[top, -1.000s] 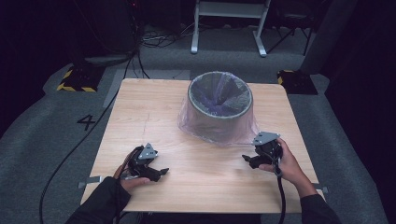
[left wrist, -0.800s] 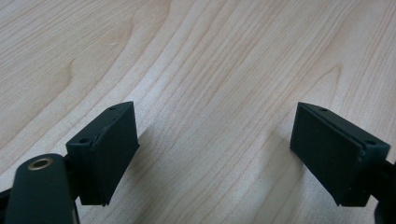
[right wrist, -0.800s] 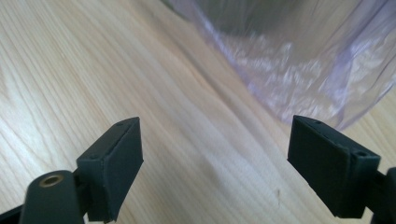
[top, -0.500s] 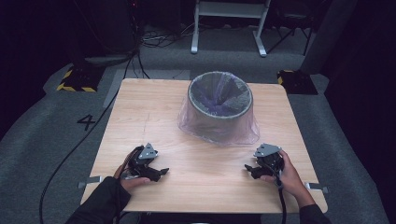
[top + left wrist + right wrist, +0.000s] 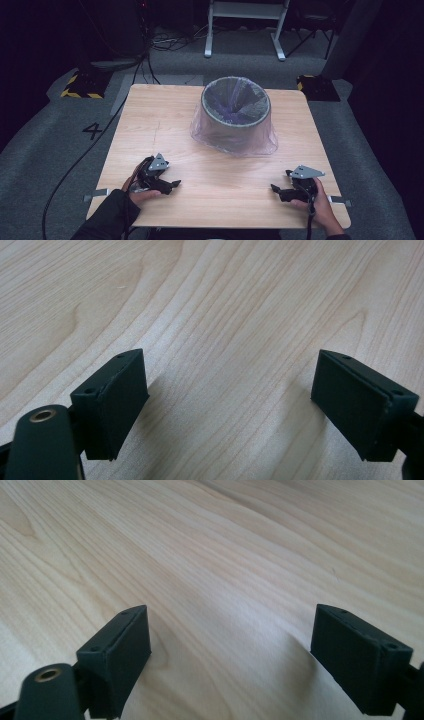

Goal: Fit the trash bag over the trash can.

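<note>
1. The counter [image 5: 165,125] is pale wood with long wavy grain, square-cornered and matte.
2. A round grey bin [image 5: 235,112], lined and draped with thin, clear, crinkled plastic, stands upright on the counter's far half, well apart from both grippers.
3. The left gripper [image 5: 170,186] and right gripper [image 5: 277,190] lie low at the near edge. The high view gives their grey three-cornered plates.
4. The gripper views show blocky black fingers [image 5: 117,400] spread wide over bare wood, on both.

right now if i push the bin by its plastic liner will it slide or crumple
The liner looks thin and see-through, draped loosely over the bin, so it would probably crumple first. The bin seems light and empty, so it likely slides on the smooth table, perhaps tipping if pushed high.
</note>
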### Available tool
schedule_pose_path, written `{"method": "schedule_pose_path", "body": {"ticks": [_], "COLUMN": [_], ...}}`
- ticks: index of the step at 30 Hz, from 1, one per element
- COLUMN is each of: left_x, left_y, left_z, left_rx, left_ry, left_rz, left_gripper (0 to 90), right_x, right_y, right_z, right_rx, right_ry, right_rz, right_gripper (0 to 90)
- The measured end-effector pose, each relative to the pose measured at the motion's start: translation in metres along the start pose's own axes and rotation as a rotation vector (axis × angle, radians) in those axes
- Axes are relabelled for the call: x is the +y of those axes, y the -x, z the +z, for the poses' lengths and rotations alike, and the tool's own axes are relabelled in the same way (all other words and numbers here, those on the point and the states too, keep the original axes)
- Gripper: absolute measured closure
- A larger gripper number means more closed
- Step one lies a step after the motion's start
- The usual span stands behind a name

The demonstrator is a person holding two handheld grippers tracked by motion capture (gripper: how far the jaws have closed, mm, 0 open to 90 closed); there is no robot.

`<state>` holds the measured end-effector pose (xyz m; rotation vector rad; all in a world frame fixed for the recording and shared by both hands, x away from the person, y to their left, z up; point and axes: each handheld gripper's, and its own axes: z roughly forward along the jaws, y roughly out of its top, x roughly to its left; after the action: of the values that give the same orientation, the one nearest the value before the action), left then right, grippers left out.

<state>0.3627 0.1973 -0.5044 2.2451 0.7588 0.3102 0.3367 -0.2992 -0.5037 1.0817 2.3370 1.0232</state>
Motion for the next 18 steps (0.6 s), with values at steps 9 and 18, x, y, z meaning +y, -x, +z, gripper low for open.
{"method": "schedule_pose_path", "body": {"ticks": [9,18], "left_x": [0.0,0.0], "left_y": [0.0,0.0], "left_z": [0.0,0.0], "left_rx": [0.0,-0.004], "left_ry": [-0.001,-0.001], "left_rz": [0.001,0.003], "left_gripper": [14.4,14.3], "right_x": [-0.016,-0.015], "right_y": [0.005,0.005], "right_z": [-0.017,-0.016], "right_rx": [-0.022,-0.022], "right_ry": [-0.004,-0.006], "right_rz": [0.045,0.04], "right_gripper": [15.9,14.1]}}
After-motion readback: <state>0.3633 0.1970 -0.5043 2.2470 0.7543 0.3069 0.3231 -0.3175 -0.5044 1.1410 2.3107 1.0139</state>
